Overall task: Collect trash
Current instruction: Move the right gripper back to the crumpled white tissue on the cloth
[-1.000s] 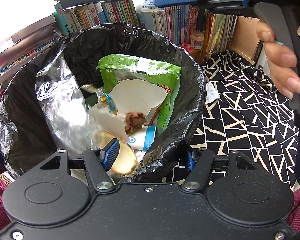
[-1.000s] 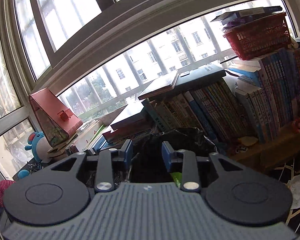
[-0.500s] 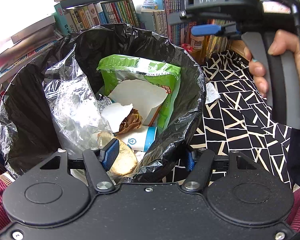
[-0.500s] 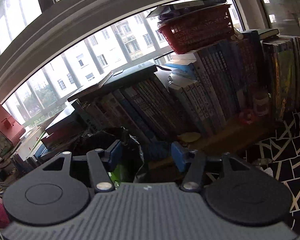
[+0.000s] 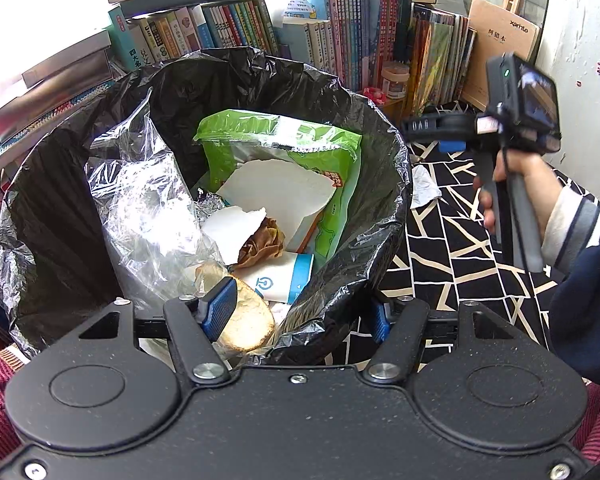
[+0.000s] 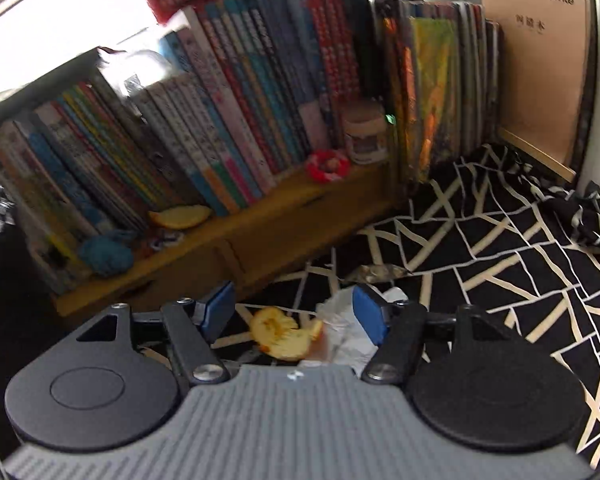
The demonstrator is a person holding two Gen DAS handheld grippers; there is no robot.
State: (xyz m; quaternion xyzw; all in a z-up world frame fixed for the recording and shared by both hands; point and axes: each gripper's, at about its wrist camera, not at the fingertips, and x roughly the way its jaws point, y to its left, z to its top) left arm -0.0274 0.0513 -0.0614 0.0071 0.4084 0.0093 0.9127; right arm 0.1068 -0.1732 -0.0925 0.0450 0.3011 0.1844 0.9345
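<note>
- Straddling the near rim of the black-lined bin [image 5: 384, 184], the left gripper [image 5: 300, 312] has 1 finger inside and 1 outside, clamped on the rim and liner.
- Standing apart with nothing between them, the jaws of the right gripper [image 6: 294, 312] have just been opening, above the patterned cloth [image 6: 520, 264].
- Orange peel [image 6: 286, 334] lies at 6 o'clock below that gap; crumpled tissue [image 6: 346, 330] touches it at 3 o'clock.
- Green wrapper [image 5: 284, 148], clear plastic [image 5: 148, 216] and paper cup [image 5: 284, 280] fill the bin.
- Books [image 6: 236, 92] line the shelf at 12 o'clock.
</note>
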